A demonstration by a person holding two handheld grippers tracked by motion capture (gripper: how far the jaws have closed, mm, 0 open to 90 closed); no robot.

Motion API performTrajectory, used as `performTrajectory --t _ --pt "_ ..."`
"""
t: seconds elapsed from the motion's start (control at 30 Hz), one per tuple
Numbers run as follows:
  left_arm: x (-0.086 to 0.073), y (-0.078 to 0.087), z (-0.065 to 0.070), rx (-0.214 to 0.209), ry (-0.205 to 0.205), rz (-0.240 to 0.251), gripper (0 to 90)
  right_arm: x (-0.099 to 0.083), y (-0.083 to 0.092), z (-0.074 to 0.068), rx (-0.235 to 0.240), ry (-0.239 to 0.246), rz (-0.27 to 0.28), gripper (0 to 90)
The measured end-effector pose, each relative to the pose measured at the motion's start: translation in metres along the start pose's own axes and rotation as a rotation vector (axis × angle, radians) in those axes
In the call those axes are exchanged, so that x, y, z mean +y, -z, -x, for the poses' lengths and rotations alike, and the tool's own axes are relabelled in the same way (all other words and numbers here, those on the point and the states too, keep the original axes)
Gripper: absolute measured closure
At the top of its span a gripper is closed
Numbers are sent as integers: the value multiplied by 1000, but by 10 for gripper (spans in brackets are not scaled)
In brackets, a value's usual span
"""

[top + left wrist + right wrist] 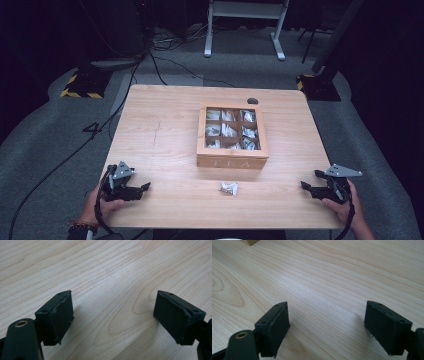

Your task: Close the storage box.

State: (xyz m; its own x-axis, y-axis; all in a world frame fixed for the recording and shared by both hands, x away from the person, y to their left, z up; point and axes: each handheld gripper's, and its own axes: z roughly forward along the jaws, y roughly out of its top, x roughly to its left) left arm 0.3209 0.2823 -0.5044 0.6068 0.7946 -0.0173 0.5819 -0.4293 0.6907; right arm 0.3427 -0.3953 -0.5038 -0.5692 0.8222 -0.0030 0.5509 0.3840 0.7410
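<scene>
A wooden tea box point(232, 136) marked TEA stands mid-table with its lid closed and sachets showing through the clear panes in several compartments. One loose tea sachet point(228, 188) lies on the table just in front of the box. My left gripper point(143, 188) rests at the table's front left, open, jaws pointing right. In its own view my left gripper point(113, 312) has only bare wood between its pads. My right gripper point(306, 183) sits at the front right, open, pointing left toward the sachet. From its own camera my right gripper point(327, 325) is spread over plain tabletop.
A small dark object point(252, 100) lies near the table's back edge behind the box. The wooden table point(160, 130) stands on grey carpet with cables point(65, 160) running off to the left. A corner of the box point(249, 242) shows at the top left of the right gripper view.
</scene>
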Motion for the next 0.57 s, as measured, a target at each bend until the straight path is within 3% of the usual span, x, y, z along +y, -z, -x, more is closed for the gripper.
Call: performTrajectory --t 0.57 --pt "0 -1 -1 1 7 -2 153 0 0 1 6 -5 1 207"
